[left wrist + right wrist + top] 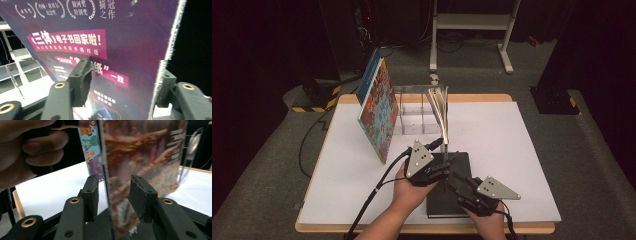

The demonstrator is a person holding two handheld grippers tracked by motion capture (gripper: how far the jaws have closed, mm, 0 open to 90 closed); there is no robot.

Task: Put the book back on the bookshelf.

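both hands sit at the near edge of the desk. left gripper reaches to a thin book standing upright on its lower edge, pages fanned at the top, just in front of a clear rack. in the left gripper view the book's purple cover lies between the jaws, both pads against it, so it is clamped. right gripper is lower, over a black book lying flat on the desk. in the right gripper view the upright book's edge stands between the jaws with gaps on both sides: released. a colourful book leans to the left.
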